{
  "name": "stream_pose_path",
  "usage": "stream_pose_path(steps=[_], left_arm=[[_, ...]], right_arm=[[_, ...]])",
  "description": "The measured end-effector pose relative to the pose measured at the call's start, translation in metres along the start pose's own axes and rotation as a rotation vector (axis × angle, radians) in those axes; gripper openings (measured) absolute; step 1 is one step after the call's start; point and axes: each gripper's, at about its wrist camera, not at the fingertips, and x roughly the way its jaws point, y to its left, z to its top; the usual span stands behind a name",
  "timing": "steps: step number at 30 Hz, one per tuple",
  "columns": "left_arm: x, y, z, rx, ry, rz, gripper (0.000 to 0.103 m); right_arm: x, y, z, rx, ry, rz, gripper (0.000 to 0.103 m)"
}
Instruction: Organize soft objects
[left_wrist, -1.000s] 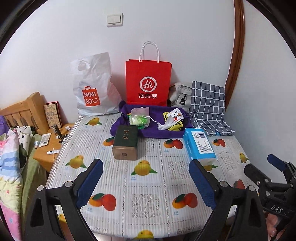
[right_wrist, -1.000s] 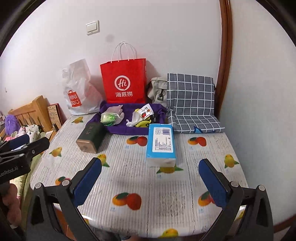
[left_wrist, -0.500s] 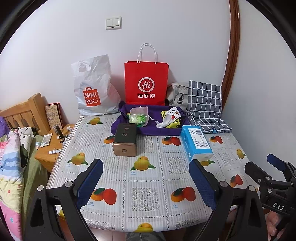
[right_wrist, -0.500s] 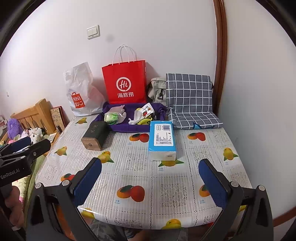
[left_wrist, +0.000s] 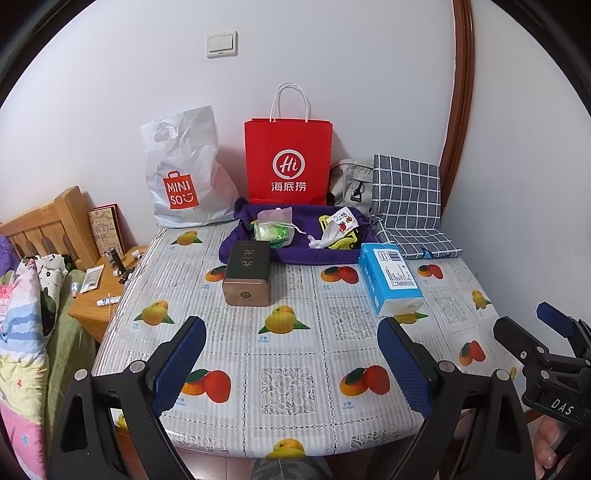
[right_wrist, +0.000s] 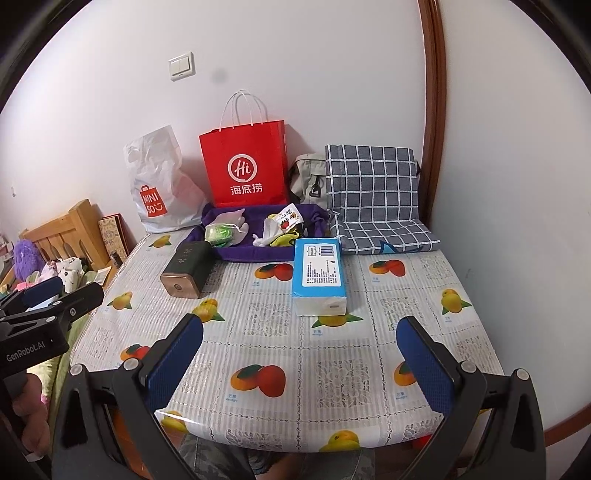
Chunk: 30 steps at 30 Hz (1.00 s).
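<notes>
A purple cloth tray (left_wrist: 334, 254) (right_wrist: 255, 253) lies at the back of the fruit-print table (left_wrist: 295, 354) (right_wrist: 321, 354), holding a mesh pouch with green contents (left_wrist: 273, 229) (right_wrist: 220, 232) and a white and yellow bundle with a printed tag (left_wrist: 338, 230) (right_wrist: 282, 227). A blue tissue pack (left_wrist: 389, 277) (right_wrist: 319, 275) lies in front of it on the right. A grey checked cushion (left_wrist: 406, 199) (right_wrist: 373, 192) leans in the back right corner. My left gripper (left_wrist: 291, 363) and my right gripper (right_wrist: 299, 365) hover open over the near table edge, both empty.
A dark green tin (left_wrist: 247, 271) (right_wrist: 186, 267) lies left of centre. A red paper bag (left_wrist: 288, 158), a white plastic bag (left_wrist: 184, 173) and a grey bag (left_wrist: 351, 181) stand against the wall. A wooden bedside stand (left_wrist: 99, 291) and bedding (left_wrist: 22, 332) are on the left.
Both grippers have pulled back and risen, so more of the near table edge shows. Nothing on the table has moved, and both grippers remain open.
</notes>
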Motion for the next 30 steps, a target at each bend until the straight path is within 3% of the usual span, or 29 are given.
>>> stream_pose_path(steps=[30], left_arm=[[-0.0011, -0.001, -0.0034, -0.002, 0.003, -0.002, 0.094]], right_arm=[[-0.004, 0.0044, -0.002, -0.002, -0.006, 0.005, 0.103]])
